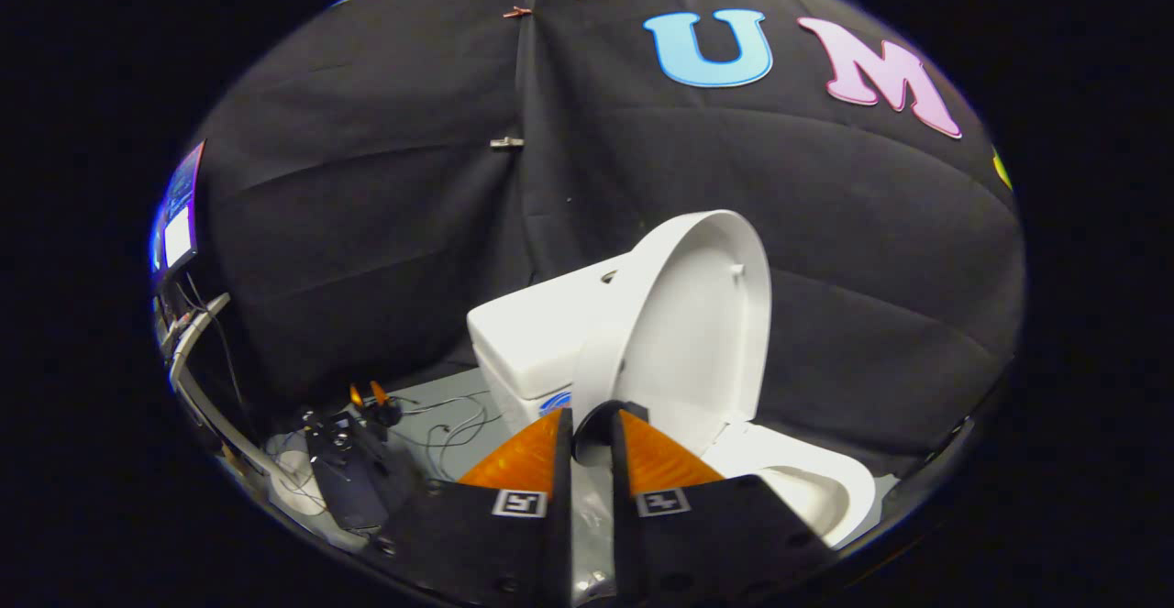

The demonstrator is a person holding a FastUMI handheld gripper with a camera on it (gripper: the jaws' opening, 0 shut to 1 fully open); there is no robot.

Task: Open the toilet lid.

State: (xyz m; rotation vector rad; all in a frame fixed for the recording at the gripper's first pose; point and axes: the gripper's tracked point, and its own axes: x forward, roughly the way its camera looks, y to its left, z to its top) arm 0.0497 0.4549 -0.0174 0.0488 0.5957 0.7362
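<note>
Gripper view: the tongs (592, 425) are narrowed on the front rim of the one toilet lid (697, 315), one finger on each side of its edge. The lid stands raised and tilted, its top near the one white tank (532, 333) behind. The bowl (807, 489) lies open beyond the fingers. Beside the tank, floor (440, 397) with loose cables.

one toilet (798, 489) (one lid (697, 315) raised), one tank (541, 333), one gripper (592, 429), one screen (179, 218)
</note>
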